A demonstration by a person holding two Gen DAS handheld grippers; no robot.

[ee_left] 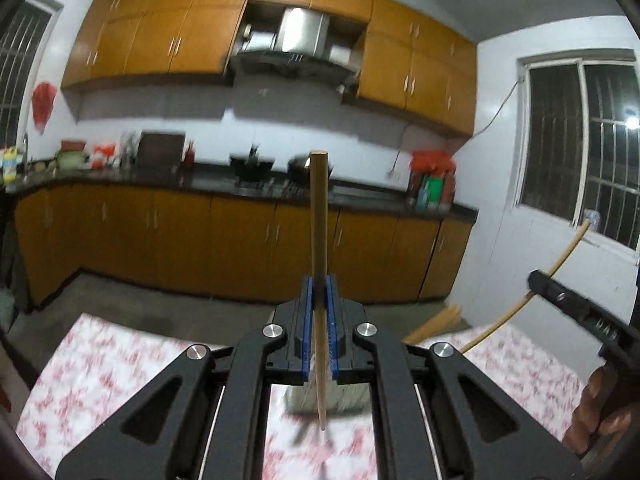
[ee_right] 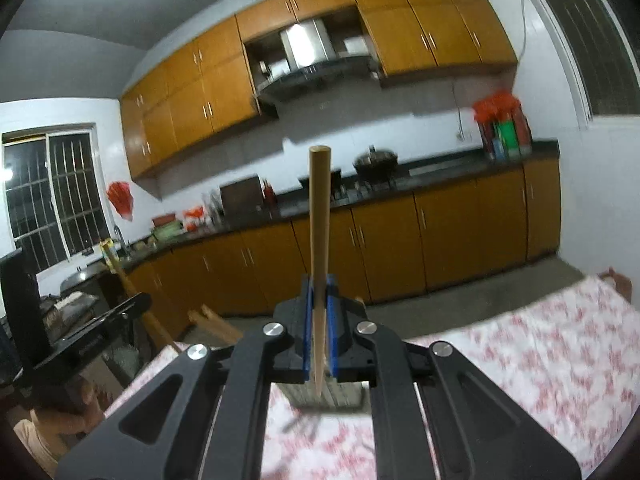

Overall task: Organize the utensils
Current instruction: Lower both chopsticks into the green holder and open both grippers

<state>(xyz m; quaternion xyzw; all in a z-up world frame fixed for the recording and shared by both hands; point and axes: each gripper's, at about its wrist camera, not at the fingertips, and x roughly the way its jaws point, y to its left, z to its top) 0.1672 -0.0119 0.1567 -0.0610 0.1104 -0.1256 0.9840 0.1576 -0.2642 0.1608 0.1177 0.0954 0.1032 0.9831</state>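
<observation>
The left gripper (ee_left: 319, 292) is clamping a single wooden chopstick (ee_left: 319, 216) between its blue pads, the stick standing nearly upright through the closed jaws with its blunt end high and its thin tip pointing down toward the table. The right gripper (ee_right: 319, 292) is gripping a second wooden chopstick (ee_right: 319, 216) in the same way, upright and pinched tight. In the left wrist view the right gripper is also showing at the far right edge, partly cut off by the frame, with its chopstick slanting up toward the window (ee_left: 580, 136). Below each gripper a pale ribbed holder (ee_right: 324, 394) is sitting on the table, mostly hidden behind the jaws, and its contents are too blurred to make out. The table is wearing a white cloth with a red floral print (ee_left: 100, 364), smeared by motion blur. A few dark shapes lying on the cloth near the holder cannot be identified. Farther off, orange cabinets (ee_left: 248, 236) are running under a dark counter (ee_left: 216, 182), where pans and red and green packages (ee_left: 432, 184) are standing; any printing on them is unreadable. A steel range hood (ee_left: 298, 46) is hanging between the upper cabinets. No brand or writing is legible anywhere in either view.
</observation>
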